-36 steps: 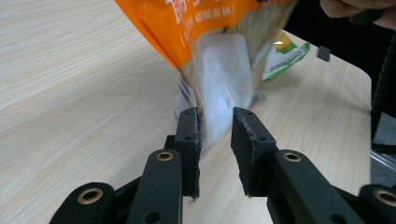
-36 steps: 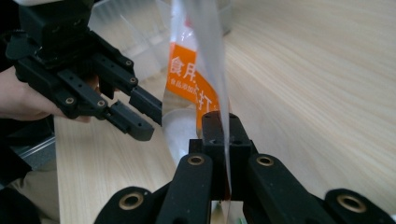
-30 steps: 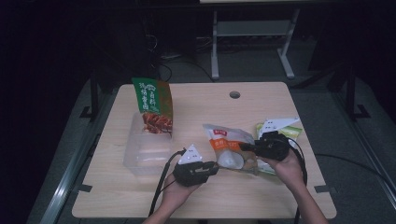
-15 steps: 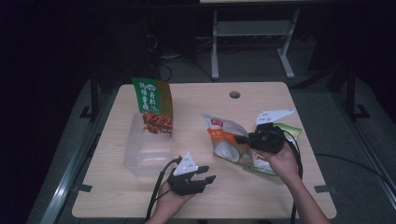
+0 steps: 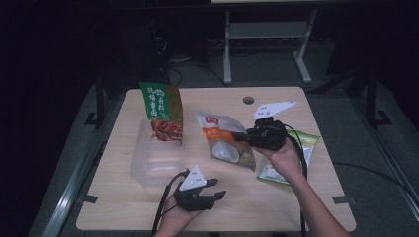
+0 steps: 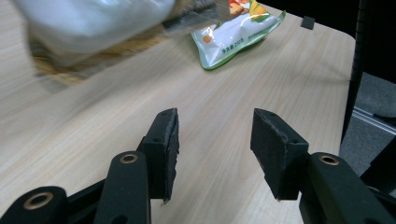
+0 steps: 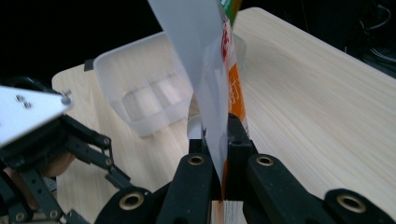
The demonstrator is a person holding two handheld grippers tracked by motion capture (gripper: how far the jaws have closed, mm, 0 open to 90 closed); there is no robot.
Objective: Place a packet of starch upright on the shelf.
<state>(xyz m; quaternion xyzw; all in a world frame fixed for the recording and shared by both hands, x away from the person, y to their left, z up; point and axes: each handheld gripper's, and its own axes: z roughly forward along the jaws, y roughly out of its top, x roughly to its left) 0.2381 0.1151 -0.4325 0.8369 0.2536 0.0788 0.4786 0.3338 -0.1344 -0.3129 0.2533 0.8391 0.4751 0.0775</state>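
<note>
Jaws of the right gripper [image 5: 240, 135]: clenched on the edge of a white-and-orange snack pouch [image 5: 225, 142], the film pinched flat between the pads in the right gripper view, pouch hanging lifted off the bench [image 5: 296, 197] near its middle

Jaws of the left gripper [image 5: 216, 188]: released, having just been opening, with nothing between the pads; bare wood ahead of them in the left gripper view; gripper low at the near edge

Clear plastic tub [image 5: 155, 158]: left of the pouch, apparently the destination, with a green-and-red packet [image 5: 161, 112] standing upright at its far end

Green-edged pouch [image 5: 284, 163]: flat on the bench under the right hand

Handling note, as judgement: keep the pinch firm on the seam, carry the pouch across high enough to clear the tub wall, lower it beside the upright packet without tipping that over
</note>
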